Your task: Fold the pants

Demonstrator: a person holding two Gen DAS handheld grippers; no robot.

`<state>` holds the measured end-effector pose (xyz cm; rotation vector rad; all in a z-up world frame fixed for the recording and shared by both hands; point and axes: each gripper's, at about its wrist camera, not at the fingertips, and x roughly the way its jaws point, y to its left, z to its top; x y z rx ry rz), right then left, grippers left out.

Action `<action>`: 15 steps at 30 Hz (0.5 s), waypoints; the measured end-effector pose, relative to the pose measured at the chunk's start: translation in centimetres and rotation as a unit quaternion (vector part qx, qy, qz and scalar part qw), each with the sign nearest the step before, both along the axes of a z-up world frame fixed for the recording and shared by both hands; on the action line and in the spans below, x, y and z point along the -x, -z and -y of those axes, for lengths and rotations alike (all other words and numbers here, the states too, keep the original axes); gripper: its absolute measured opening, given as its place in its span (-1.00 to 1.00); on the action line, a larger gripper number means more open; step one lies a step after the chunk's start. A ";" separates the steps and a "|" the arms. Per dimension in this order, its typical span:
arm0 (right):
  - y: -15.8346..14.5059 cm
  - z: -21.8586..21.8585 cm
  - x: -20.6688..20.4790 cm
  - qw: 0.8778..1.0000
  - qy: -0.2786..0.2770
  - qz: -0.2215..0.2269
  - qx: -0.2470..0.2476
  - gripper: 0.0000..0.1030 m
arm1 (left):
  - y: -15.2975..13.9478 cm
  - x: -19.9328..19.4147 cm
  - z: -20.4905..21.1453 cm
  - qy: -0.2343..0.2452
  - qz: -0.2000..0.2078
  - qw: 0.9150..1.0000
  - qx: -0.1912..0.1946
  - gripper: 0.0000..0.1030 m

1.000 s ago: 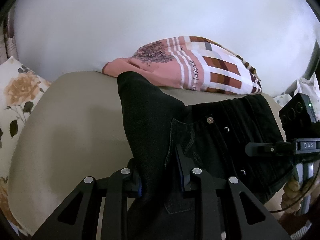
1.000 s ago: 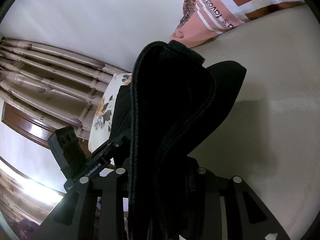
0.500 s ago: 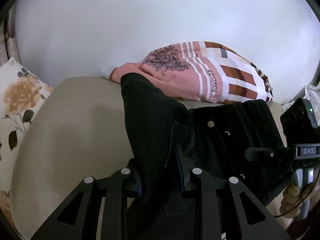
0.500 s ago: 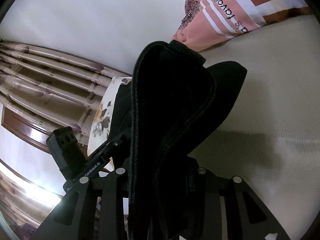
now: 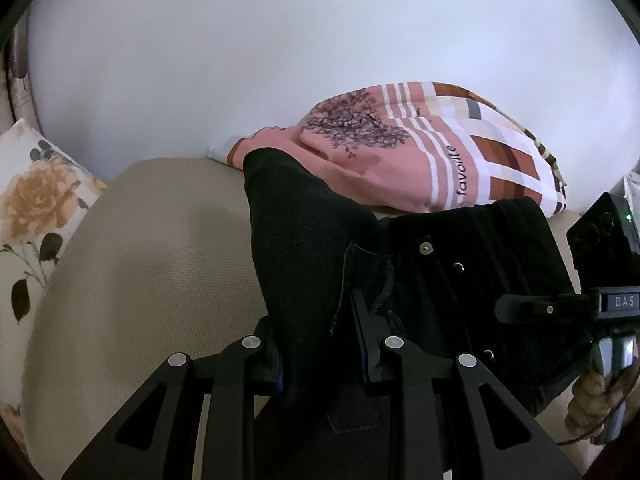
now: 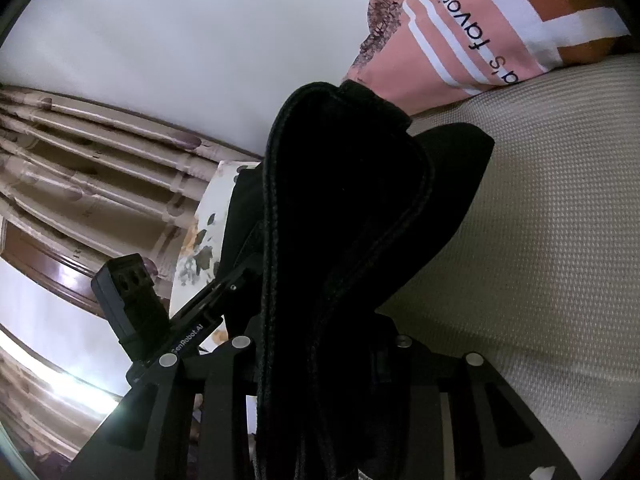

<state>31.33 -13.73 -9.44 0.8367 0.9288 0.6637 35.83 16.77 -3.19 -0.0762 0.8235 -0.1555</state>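
The black pants hang bunched between my two grippers above a beige cushion. My left gripper is shut on a thick fold of the pants near the pocket seam. The waistband with metal buttons stretches right toward the other gripper. In the right wrist view my right gripper is shut on the pants, whose folded edge rises in front of the lens and hides the fingertips. The left gripper shows at lower left there.
A pink striped pillow with a tree print lies at the back of the cushion, also in the right wrist view. A floral pillow is at the left. A white wall is behind. Curtains hang at the left.
Both grippers have moved forward toward the pink pillow with the pants held in them. The pillow looks larger and lower in both views. The grips are unchanged.
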 end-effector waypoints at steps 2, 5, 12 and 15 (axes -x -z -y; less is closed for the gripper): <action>0.2 0.1 -0.1 1.000 0.000 -0.003 0.000 -0.40 | 0.4 -0.3 -0.1 0.000 -0.002 1.000 -0.002 -0.50; 0.5 0.2 -0.1 1.000 -0.001 -0.006 0.001 -0.40 | 0.9 -0.8 -0.3 -0.001 -0.006 1.000 -0.003 -0.50; 1.2 0.7 -0.4 1.000 0.001 -0.014 0.002 -0.40 | 2.4 -1.7 -0.5 -0.005 -0.013 1.000 -0.006 -0.50; 1.3 1.1 -0.2 1.000 0.003 -0.016 -0.003 -0.40 | 2.9 -2.0 -0.5 -0.006 -0.013 1.000 -0.010 -0.50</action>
